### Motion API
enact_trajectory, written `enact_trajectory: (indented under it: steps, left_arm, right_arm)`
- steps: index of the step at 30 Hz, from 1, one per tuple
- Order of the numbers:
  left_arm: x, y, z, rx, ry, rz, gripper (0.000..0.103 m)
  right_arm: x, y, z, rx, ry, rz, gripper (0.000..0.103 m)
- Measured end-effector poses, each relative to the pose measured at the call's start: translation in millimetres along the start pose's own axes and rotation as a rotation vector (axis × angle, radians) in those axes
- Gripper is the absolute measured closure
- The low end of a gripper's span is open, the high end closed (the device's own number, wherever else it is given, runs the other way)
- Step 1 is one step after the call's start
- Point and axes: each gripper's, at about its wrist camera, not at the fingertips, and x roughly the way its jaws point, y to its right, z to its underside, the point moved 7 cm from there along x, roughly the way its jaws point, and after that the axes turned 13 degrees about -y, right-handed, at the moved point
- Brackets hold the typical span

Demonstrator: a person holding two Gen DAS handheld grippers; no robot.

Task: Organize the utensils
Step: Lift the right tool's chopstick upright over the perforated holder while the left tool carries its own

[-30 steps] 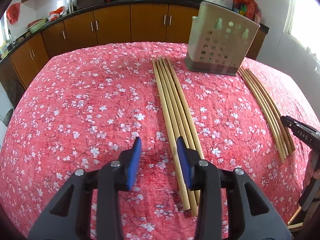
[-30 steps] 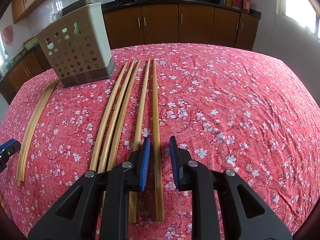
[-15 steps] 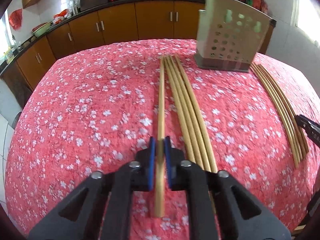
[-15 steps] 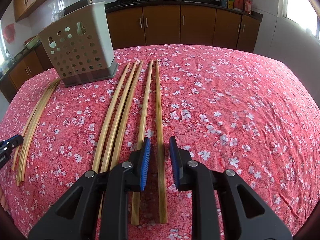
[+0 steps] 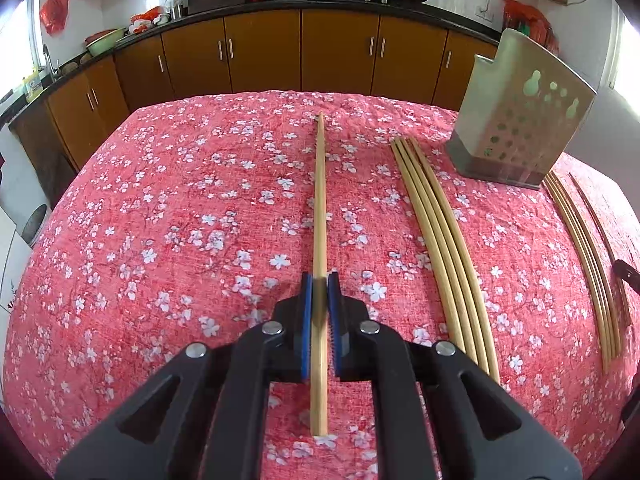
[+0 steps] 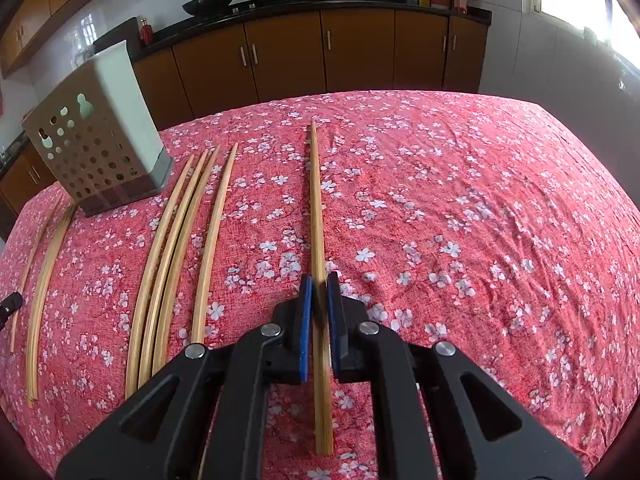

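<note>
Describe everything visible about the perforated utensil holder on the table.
The utensil holder is a tall, boxy, pale beige container, apparently plastic, with a darker base band. One wall is pierced with round holes and a few gourd-shaped cutouts. It stands upright on the red floral tablecloth, between two groups of chopsticks, touching neither as far as shows. Its inside is hidden; nothing sticks out above the rim.

You've got two chopsticks up, one [image 5: 320, 208] in the left camera, one [image 6: 317, 208] in the right. Four more [image 5: 436, 236] lie bunched left of the single perforated holder [image 5: 516, 128], four [image 6: 176, 248] on its other side.
</note>
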Motion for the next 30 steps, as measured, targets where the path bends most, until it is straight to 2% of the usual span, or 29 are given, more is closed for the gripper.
enact_trajectory:
  steps: [7,11,19,23,30]
  left_arm:
    - [-3.4,-2.9,4.1,-0.006,0.003,0.016,0.093]
    - [-8.5,-2.7,12.2,0.020,-0.001,-0.018,0.093]
    - [-14.3,-3.1,16.0,0.026,0.004,-0.024,0.095]
    - [-44.7,-3.6,8.5,0.036,0.090,-0.031,0.095]
    - [-119.6,-4.3,-21.0,0.004,0.292,-0.013,0.095]
  right_arm:
    - [1.5,1.1,-3.6,0.002,0.000,-0.006,0.094]
    - [-6.9,-2.7,15.4,-0.028,0.003,0.014,0.094]
    - [-16.8,-0.1,18.9,-0.017,0.020,-0.019,0.095]
    - [-49.1,5.0,14.2,-0.015,0.114,-0.029,0.095]
    - [-106.8,15.7,-5.9,0.013,0.270,-0.061,0.095]
